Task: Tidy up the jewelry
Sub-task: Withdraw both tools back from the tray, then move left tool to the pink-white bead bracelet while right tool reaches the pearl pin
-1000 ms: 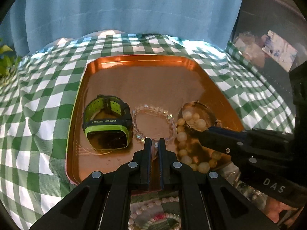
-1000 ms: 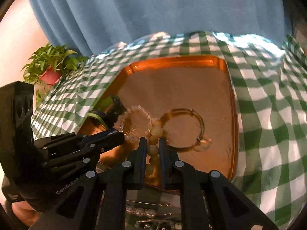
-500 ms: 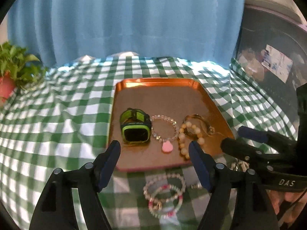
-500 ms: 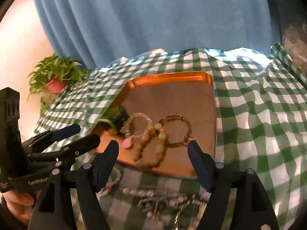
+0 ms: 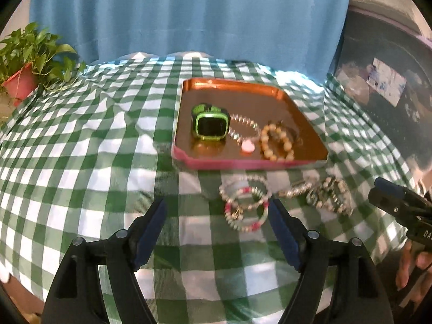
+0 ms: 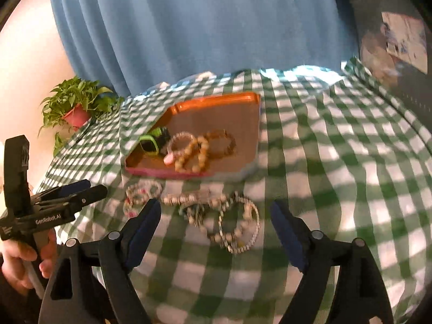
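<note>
The left hand-held gripper (image 5: 216, 221) hangs over the green-and-white checked cloth (image 5: 81, 148) that covers the bench, its blue-padded jaws spread wide and opening, with nothing pinched. A loose pair of bead bracelets with pink and white beads (image 5: 244, 205) lies on the cloth just ahead of it, near its right finger and touching neither finger.

The right hand-held gripper (image 6: 216, 224) is likewise spread and opening, and empty. A tangled heap of silver and pale bead chains (image 6: 224, 216) lies on the cloth between and just beyond its fingertips, untouched by the pads.

Farther on sits the shallow copper-coloured metal tray with a pink outer rim (image 5: 243, 86). In it, side by side, lie a lime-green and black wristwatch (image 5: 210, 124), a clear crystal bracelet with a pink heart charm (image 5: 244, 132), and a bracelet of round tan wooden beads (image 5: 276, 143), which rests partly over a thin dark bangle (image 6: 224, 143). All of these are well apart from both grippers.

A potted green plant in a red pot (image 5: 24, 62) stands at the far left edge, before a blue curtain (image 5: 189, 13).
</note>
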Demonstrator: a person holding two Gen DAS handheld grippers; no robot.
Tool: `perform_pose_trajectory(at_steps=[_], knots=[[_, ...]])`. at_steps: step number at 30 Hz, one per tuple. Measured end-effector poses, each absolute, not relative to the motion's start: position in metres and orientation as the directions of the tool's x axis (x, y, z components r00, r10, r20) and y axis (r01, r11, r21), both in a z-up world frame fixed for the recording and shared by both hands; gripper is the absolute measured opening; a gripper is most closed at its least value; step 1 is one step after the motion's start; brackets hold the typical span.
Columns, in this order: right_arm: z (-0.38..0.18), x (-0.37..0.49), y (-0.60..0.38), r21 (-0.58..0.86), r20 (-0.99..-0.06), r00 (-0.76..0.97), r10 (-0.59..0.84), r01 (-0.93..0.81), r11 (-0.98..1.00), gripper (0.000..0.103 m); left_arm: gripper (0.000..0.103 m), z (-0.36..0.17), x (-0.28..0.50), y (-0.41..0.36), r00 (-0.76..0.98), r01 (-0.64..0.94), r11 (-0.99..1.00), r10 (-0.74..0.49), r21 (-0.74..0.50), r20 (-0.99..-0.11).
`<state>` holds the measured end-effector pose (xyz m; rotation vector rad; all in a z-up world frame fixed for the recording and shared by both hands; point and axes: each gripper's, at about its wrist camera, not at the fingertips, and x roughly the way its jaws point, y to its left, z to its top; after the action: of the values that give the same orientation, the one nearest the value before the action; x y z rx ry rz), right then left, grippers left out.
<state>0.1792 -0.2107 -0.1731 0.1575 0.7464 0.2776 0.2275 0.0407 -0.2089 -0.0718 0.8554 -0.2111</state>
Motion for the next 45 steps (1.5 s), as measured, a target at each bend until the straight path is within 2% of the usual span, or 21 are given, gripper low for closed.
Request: perform_pose_trajectory(at_steps=[1,3,4,5,8,15,17,20,23,25,28,33,38,40,42,45], knots=[[-0.18,0.177,-0.211,0.234,-0.643,0.7,0.31,-0.206,0.95,0.079,0.077,-0.213,0.227,0.04,0.625,0.169,0.974,-0.223,-0.149,-0.748],[-0.192,0.177,-0.209,0.204,-0.658,0.692,0.296,-0.215,0.955,0.067,0.077,-0.221,0.228,0.038,0.606,0.19,0.968,-0.245,-0.162,-0.756],[-0.199,0.179,-0.208,0.187,-0.677,0.679,0.285,-0.217,0.958,0.053,0.076,-0.224,0.229,0.038,0.6,0.199,0.966,-0.255,-0.167,-0.758],[-0.203,0.182,-0.207,0.185,-0.694,0.661,0.285,-0.218,0.958,0.042,0.075,-0.225,0.23,0.038,0.599,0.204,0.964,-0.26,-0.17,-0.758],[-0.204,0.186,-0.204,0.192,-0.679,0.668,0.305,-0.239,0.952,0.039,0.069,-0.227,0.234,0.033,0.602,0.234,0.959,-0.273,-0.161,-0.75],[-0.204,0.195,-0.174,0.163,-0.667,0.658,0.35,-0.33,0.93,0.024,0.04,-0.235,0.259,0.029,0.582,0.264,0.949,-0.299,-0.172,-0.756],[-0.207,0.202,-0.166,0.175,-0.671,0.642,0.372,-0.35,0.92,0.02,0.035,-0.238,0.266,0.028,0.571,0.269,0.948,-0.3,-0.171,-0.764],[-0.21,0.21,-0.156,0.181,-0.672,0.63,0.389,-0.37,0.911,0.019,0.026,-0.241,0.272,0.027,0.571,0.268,0.949,-0.297,-0.169,-0.765],[-0.212,0.218,-0.149,0.18,-0.675,0.625,0.392,-0.375,0.909,0.019,0.01,-0.242,0.276,0.029,0.569,0.265,0.945,-0.314,-0.192,-0.76],[-0.213,0.223,-0.144,0.184,-0.678,0.615,0.403,-0.389,0.903,0.019,0.006,-0.241,0.277,0.03,0.573,0.26,0.945,-0.315,-0.196,-0.757],[-0.216,0.226,-0.133,0.139,-0.69,0.61,0.388,-0.415,0.899,0.021,0.006,-0.237,0.275,0.034,0.595,0.251,0.945,-0.323,-0.211,-0.736],[-0.222,0.231,-0.122,0.072,-0.723,0.601,0.341,-0.426,0.902,0.029,0.006,-0.234,0.275,0.04,0.603,0.242,0.943,-0.33,-0.228,-0.726],[-0.206,0.227,-0.131,0.065,-0.66,0.661,0.358,-0.425,0.903,0.031,0.006,-0.232,0.274,0.048,0.619,0.216,0.945,-0.328,-0.246,-0.713],[-0.214,0.236,-0.131,0.031,-0.702,0.638,0.316,-0.416,0.909,0.032,0.006,-0.228,0.273,0.052,0.632,0.213,0.943,-0.333,-0.257,-0.7],[-0.221,0.244,-0.133,0.061,-0.742,0.589,0.321,-0.418,0.906,0.035,0.006,-0.23,0.274,0.054,0.622,0.209,0.938,-0.345,-0.275,-0.703],[-0.219,0.249,-0.136,0.095,-0.742,0.575,0.345,-0.42,0.903,0.038,0.006,-0.232,0.274,0.052,0.609,0.215,0.934,-0.356,-0.285,-0.708]])
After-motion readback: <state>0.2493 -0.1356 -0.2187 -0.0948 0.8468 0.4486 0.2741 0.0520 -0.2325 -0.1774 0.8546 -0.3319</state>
